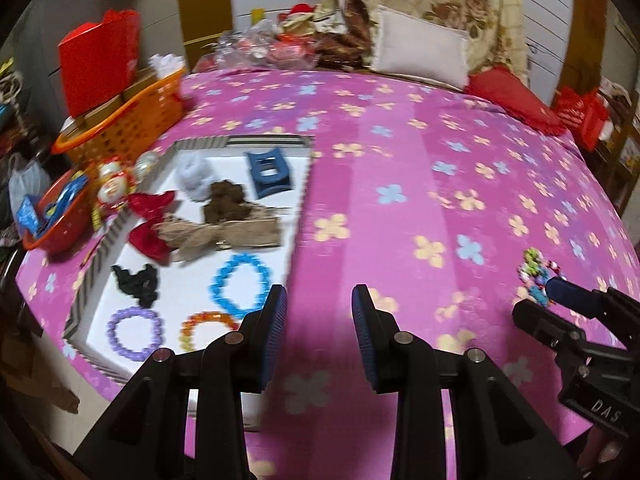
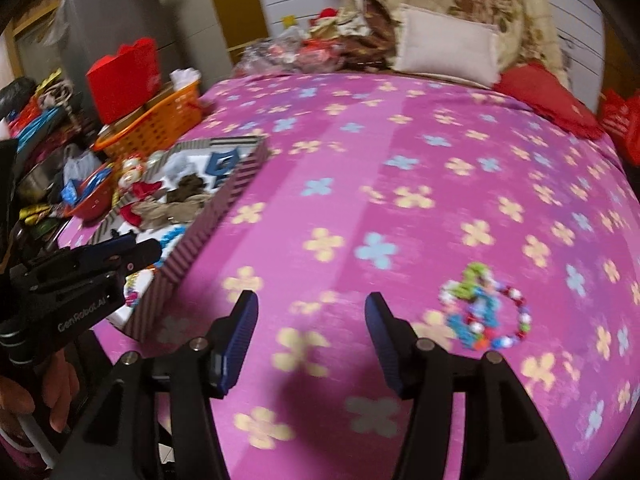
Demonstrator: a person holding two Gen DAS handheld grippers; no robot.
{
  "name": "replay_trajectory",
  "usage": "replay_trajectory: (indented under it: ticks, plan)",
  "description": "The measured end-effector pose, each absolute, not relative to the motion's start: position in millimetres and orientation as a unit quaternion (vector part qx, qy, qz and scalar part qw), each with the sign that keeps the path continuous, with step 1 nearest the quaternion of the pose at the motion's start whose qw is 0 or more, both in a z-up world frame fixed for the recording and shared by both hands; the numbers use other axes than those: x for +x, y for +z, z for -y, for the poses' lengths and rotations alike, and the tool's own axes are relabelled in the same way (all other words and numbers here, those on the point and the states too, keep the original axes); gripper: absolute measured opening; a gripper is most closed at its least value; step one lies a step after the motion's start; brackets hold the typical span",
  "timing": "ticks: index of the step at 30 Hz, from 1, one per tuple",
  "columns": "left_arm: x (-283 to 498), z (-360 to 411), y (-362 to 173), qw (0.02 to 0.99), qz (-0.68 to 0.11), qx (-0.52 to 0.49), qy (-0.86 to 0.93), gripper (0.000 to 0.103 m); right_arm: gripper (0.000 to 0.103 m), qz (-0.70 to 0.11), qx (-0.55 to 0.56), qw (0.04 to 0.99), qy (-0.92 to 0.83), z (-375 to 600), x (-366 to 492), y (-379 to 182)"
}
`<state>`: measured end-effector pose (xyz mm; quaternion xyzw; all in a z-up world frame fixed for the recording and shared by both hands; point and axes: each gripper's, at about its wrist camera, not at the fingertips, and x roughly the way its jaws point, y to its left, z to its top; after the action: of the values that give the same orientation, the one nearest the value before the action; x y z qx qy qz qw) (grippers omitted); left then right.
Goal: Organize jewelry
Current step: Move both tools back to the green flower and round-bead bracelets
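A striped-walled tray (image 1: 100,252) with a white floor lies on the pink flowered bedspread at the left. It holds a blue bead bracelet (image 1: 240,282), a purple one (image 1: 136,332), an orange one (image 1: 208,326), red, beige and black bows, and a blue hair claw (image 1: 268,174). A multicoloured bead bracelet pile (image 2: 486,312) lies loose on the spread, just right of my right gripper (image 2: 312,336). That gripper stands open with nothing between its pads. My left gripper (image 1: 318,332) is open and empty too, just right of the tray's near corner. The tray (image 2: 208,224) also shows in the right wrist view.
An orange basket (image 1: 132,120) with a red bag (image 1: 100,60) and a red bowl (image 1: 56,220) stand beyond the tray at the bed's left edge. A white pillow (image 1: 420,48), a red cushion (image 1: 516,98) and folded blankets lie at the far end. A hand (image 2: 36,400) grips the left tool.
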<state>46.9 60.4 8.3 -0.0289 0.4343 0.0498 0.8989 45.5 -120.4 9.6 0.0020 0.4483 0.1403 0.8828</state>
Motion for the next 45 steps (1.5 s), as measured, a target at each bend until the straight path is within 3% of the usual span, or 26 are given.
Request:
replay_trajectory:
  ticks: [18,30,38,45]
  plan:
    - [69.9,27.4,-13.3,0.887,-0.459,-0.007,-0.040,0.030,0.060,-0.461,0.047,0.886,0.014,257.5,27.7,-9.4]
    - [88.0,54.1,-34.3,0.870,-0.487,-0.013,-0.077,0.030,0.059,-0.462,0.043,0.886,-0.004,280.6,53.9,-32.0]
    - [103.1,69.6,-36.6,0.864,-0.489,-0.034,-0.113,0.030,0.041,-0.479,-0.023,0.877,-0.029,275.2,73.5,-50.6]
    - [117.8,97.5,-43.2,0.857,-0.489,-0.028,-0.160,0.032,0.041,-0.473,-0.015,0.880,-0.036,287.2,69.8,-50.8]
